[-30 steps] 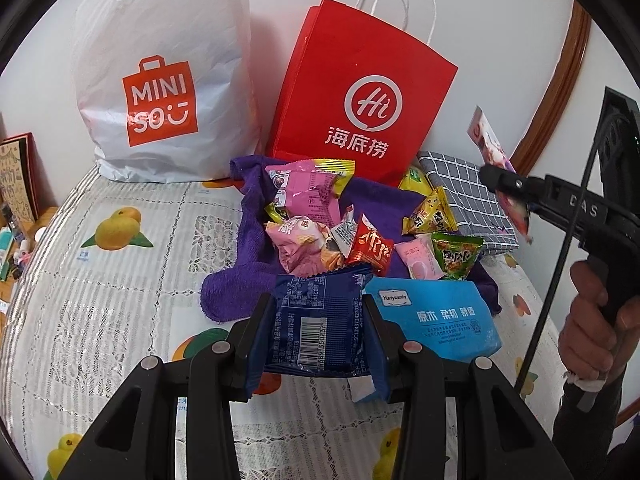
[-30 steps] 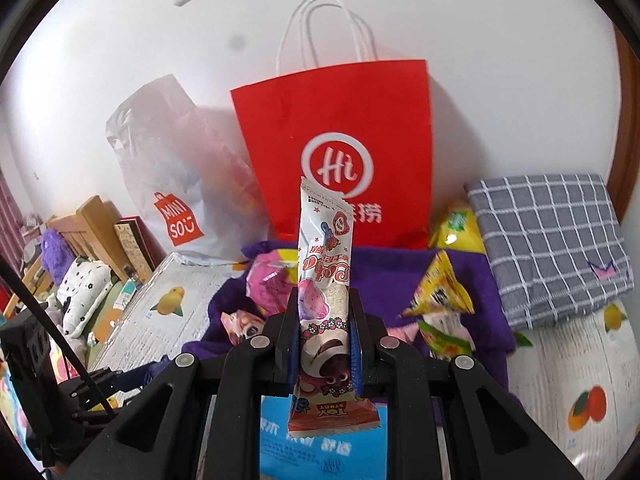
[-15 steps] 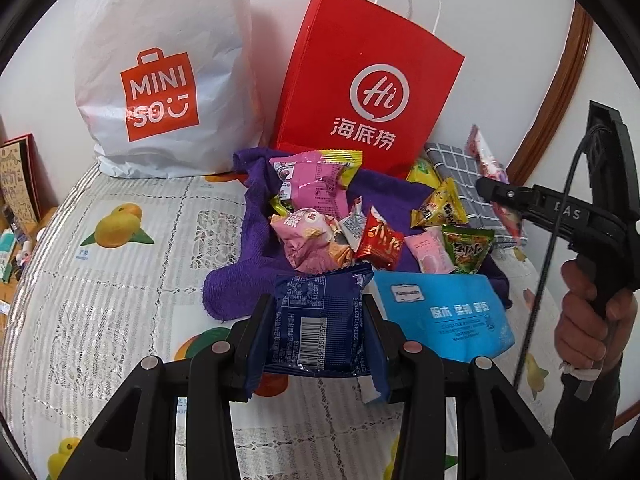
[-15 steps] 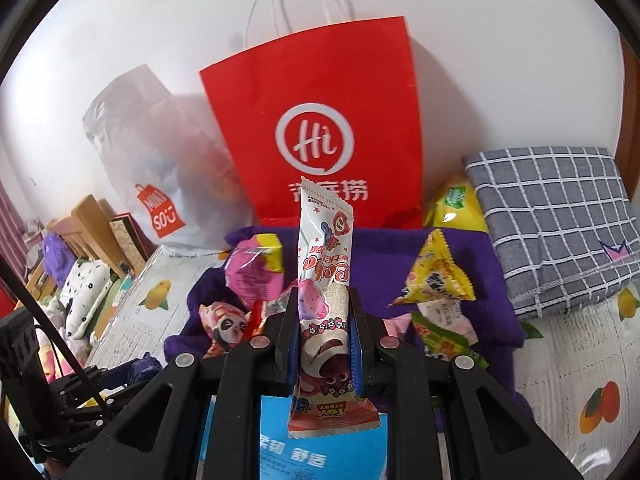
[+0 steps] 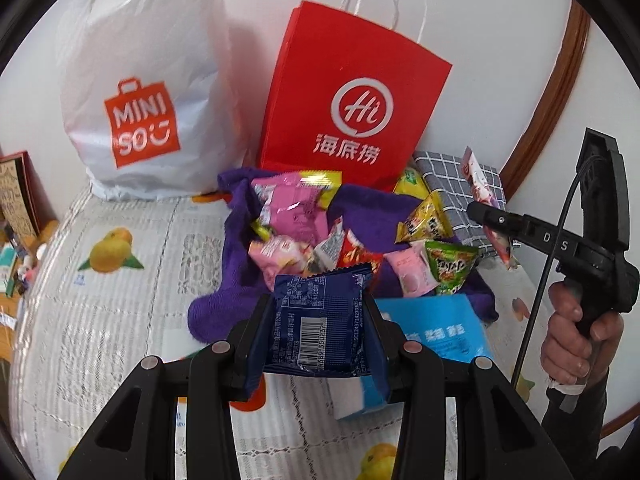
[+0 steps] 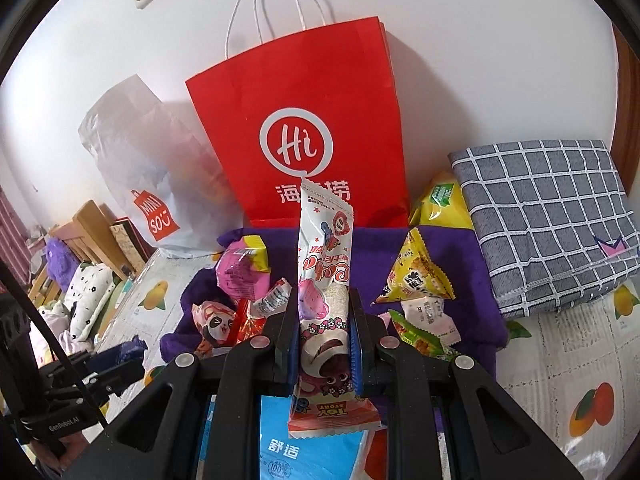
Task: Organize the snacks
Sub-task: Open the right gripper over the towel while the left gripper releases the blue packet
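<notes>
Your left gripper (image 5: 318, 320) squeezes a blue barcode packet (image 5: 320, 316). Your right gripper (image 6: 324, 336) pinches a "TOY STORY" snack (image 6: 324, 280). Bags say "MINISO" (image 5: 140, 120) and "Hi" (image 6: 296, 148).

The right gripper (image 6: 324, 336) is clamping a tall pink-and-white snack packet (image 6: 325, 280) upright in front of the red paper bag (image 6: 296, 120). Behind it, loose snacks are lying on a purple towel (image 6: 372, 256), with a grey checked cushion (image 6: 548, 220) sitting alongside.
</notes>
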Tool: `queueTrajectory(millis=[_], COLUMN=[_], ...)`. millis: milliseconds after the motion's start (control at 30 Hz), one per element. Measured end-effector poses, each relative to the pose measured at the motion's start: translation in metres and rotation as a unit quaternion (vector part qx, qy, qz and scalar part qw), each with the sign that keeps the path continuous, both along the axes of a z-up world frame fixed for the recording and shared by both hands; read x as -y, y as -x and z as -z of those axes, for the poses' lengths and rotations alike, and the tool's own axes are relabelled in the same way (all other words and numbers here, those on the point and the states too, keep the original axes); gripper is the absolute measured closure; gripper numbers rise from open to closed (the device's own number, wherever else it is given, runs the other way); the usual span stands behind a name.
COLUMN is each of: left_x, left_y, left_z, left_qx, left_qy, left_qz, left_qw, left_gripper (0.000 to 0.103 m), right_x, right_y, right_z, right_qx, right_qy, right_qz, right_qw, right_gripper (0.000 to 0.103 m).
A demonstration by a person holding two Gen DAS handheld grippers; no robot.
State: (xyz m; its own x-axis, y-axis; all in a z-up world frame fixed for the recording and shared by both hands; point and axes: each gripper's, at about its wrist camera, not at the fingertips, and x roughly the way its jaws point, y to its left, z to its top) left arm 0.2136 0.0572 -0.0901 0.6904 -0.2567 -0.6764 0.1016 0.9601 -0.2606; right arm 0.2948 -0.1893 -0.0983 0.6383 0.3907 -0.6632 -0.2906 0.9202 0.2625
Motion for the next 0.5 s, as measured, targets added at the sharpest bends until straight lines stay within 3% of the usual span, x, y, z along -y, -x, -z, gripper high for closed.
queueTrajectory(millis=[267, 500], left_x=[0.019, 0.039], left_y=[-0.022, -0.072], left_z=[-0.025, -0.012], left_qx=[0.001, -0.026], left_qy=[-0.008, 0.006], left_qz=[0.011, 0.021], left_qw=[0.9999, 0.9994], left_gripper=[0.063, 0.062], right_x=[-0.004, -0.005], right_y=[-0.008, -0.028], right_z=[-0.019, 0.022], right_qx=[0.016, -0.034], right_qy=[0.019, 0.046], right_qz=[-0.024, -0.03], right_qw=[0.999, 0.998], right_gripper=[0.083, 0.083])
